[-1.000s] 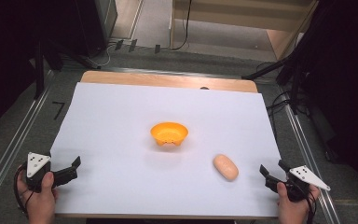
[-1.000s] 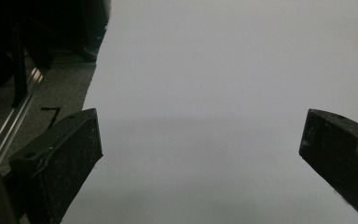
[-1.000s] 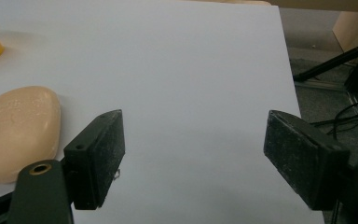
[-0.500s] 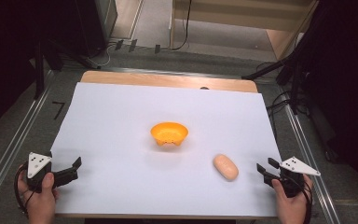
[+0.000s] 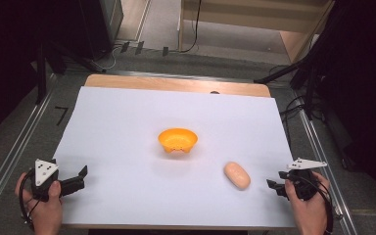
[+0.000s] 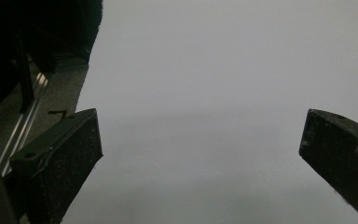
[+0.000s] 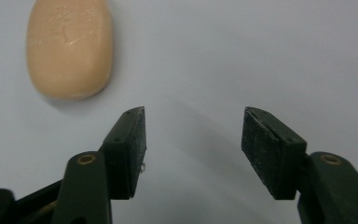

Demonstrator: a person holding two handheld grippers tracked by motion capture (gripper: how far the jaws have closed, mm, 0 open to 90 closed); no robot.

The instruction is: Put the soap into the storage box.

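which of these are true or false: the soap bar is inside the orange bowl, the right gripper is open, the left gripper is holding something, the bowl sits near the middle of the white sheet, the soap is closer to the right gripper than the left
1. The soap bar is inside the orange bowl. False: it lies on the white sheet, apart from the bowl.
2. The right gripper is open. True.
3. The left gripper is holding something. False: its fingers are spread with only bare sheet between them.
4. The bowl sits near the middle of the sheet. True.
5. The soap is closer to the right gripper than the left. True.
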